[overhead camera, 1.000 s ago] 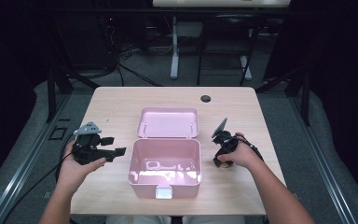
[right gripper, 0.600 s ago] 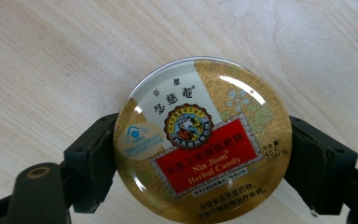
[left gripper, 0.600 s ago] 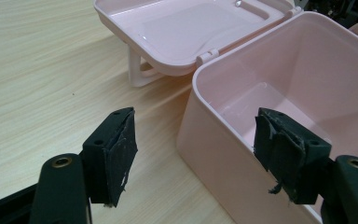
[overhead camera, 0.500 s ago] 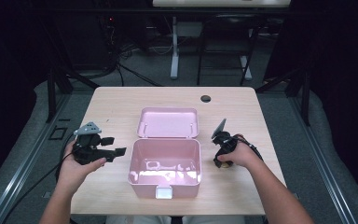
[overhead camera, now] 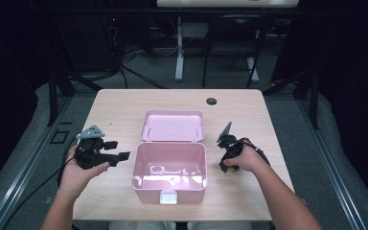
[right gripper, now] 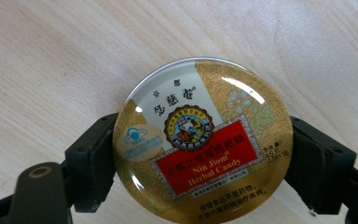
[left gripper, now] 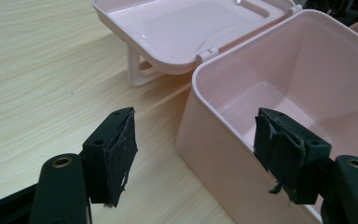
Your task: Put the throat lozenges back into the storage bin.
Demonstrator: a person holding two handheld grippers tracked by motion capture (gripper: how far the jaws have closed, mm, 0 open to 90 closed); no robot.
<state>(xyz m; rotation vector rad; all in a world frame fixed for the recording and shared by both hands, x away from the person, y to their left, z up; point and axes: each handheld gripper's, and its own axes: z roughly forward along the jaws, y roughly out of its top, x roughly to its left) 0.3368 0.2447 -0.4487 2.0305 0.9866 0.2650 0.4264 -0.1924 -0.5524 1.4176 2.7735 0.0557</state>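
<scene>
A pink plastic box (overhead camera: 169, 190) stands open at the table's middle, its lid (overhead camera: 172, 126) folded flat behind it. The inside looks empty. My left gripper (overhead camera: 117, 150) is open just left of the box; in the left gripper view its jaws (left gripper: 198, 140) frame the box's near wall (left gripper: 214, 158) without touching it. My right gripper (overhead camera: 229, 163) points down at the table right of the box. It is shut on a round gold and red herbal candy tin (right gripper: 200, 140), which lies flat on the wood (overhead camera: 230, 169).
A small dark hole (overhead camera: 211, 101) sits near the table's far edge. Bare light wood (overhead camera: 115, 115) spreads left of and behind the box. Dark floor, cables and table legs lie beyond the far edge.
</scene>
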